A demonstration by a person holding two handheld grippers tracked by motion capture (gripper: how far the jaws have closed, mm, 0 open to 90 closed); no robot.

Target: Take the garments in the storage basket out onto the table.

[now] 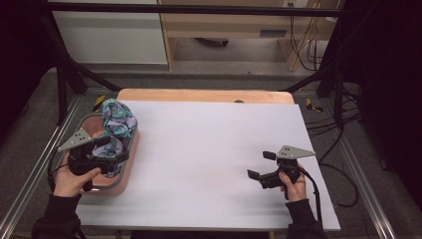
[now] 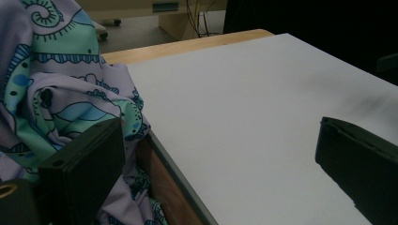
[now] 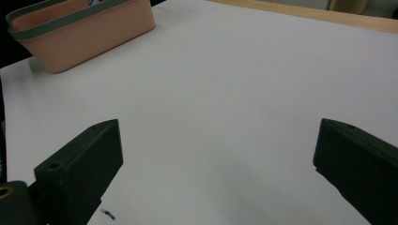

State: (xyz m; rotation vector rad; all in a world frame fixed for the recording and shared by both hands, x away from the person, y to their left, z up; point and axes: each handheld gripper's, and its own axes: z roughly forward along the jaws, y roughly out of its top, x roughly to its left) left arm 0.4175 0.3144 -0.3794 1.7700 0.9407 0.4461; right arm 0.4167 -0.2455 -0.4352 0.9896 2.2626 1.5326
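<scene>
Patterned cloth (image 1: 118, 127) lay bunched in pink basket (image 1: 130, 158) at table's left edge. Left gripper (image 1: 115, 149) hovered beside cloth, jaws spread, nothing held. Right gripper (image 1: 261, 165) idle over white sheet (image 1: 209, 149), jaws apart. Judgement: cloth not yet grasped; removal pending.

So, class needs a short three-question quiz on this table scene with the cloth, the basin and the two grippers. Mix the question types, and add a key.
1. True or false: the patterned cloth lies flat on the white table sheet.
2. Multiple choice: where is the pink basin? A) far right corner B) left edge of the sheet C) centre of the sheet
3. Fill in: the jaws of the right gripper stand ____ over bare sheet.

Key
1. False: it is bunched up in the basin, heaped above its rim.
2. B, with the left gripper right at it, one jaw beside the cloth.
3. Open, holding nothing.
</scene>
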